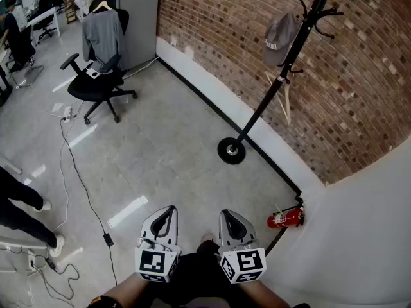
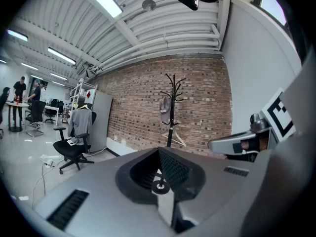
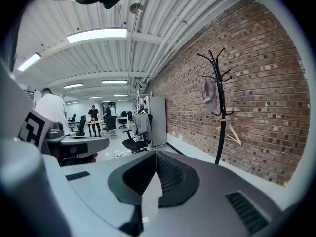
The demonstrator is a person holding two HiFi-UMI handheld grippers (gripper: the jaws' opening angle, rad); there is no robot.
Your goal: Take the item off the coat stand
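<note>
A black coat stand rises against the brick wall, its round base on the floor. A grey cap hangs from an upper hook and a pale clothes hanger from a lower one. Both show in the left gripper view, the cap above the hanger, and in the right gripper view, the cap above the hanger. My left gripper and right gripper are held low, side by side, far short of the stand. Both are shut with nothing between the jaws.
A black office chair with a grey top draped on it stands at the back left. A red fire extinguisher lies in the corner by the white wall. Cables trail over the floor. A person's legs show at the left edge.
</note>
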